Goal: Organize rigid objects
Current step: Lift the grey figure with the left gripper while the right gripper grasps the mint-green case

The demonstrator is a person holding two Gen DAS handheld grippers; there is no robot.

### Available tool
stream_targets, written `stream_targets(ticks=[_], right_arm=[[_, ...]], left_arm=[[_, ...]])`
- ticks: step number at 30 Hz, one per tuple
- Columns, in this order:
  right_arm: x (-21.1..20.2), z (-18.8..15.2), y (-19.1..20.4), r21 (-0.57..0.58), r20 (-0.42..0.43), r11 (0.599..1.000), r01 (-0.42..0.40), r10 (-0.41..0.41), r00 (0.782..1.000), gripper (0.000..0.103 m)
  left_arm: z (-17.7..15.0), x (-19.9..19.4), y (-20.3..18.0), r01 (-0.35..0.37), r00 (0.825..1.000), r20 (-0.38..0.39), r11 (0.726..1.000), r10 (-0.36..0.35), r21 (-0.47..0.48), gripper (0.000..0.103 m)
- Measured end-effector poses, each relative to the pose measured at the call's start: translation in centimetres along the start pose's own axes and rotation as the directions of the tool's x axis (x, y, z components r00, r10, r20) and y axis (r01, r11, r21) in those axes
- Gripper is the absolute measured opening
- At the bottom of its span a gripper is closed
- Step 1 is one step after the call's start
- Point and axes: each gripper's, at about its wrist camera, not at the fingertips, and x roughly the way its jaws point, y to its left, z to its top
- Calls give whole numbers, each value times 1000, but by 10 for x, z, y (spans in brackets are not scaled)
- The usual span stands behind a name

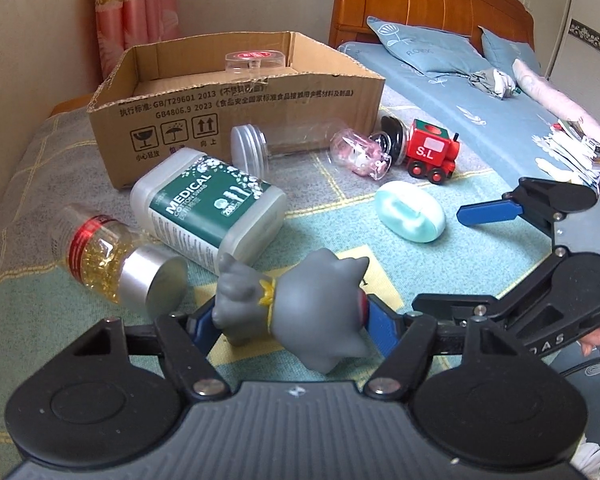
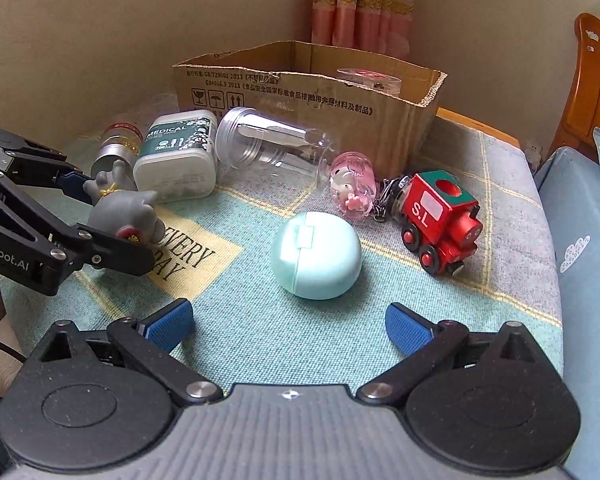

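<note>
Bare blanket [image 2: 260,328] lay open between the right gripper [image 2: 288,326] and the mint case [image 2: 316,256], nothing in the way. Behind the case, the train [image 2: 440,220], pink jar [image 2: 352,188] and clear jar [image 2: 268,148] lined the front of the box [image 2: 300,92]. On the left, the swab tub [image 1: 208,208] and capsule bottle [image 1: 112,260] crowded close beside the left gripper [image 1: 292,320], which was clamped on the grey toy [image 1: 296,304]. The box stood open-topped.

**Cloth-covered surface beside the bed**

Covered by a teal and grey woven cloth [image 2: 260,332]. At the far edge, a cardboard box [image 2: 404,120]. In front of it, lying on the cloth: clear jar [image 2: 276,148], cotton-swab box [image 2: 176,160], capsule bottle [image 1: 100,256], pink figurine case [image 2: 352,188], red toy train [image 2: 440,220], mint oval case [image 2: 316,256].
</note>
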Motion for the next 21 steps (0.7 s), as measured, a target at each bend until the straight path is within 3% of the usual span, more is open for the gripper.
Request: stream_targets(ticks=[9, 19, 21], right_arm=[[19, 19, -1, -31, 11, 999, -19, 19, 1000, 100], [17, 29, -4, -17, 28, 1000, 6, -5, 1000, 60], [18, 30, -4, -13, 24, 1000, 9, -9, 1000, 58]], left_arm=[[-9, -11, 10, -32, 999, -2, 999, 32, -27, 72], [-9, -10, 12, -32, 999, 12, 999, 33, -36, 73], [-9, -10, 12, -32, 999, 15, 999, 33, -38, 73]])
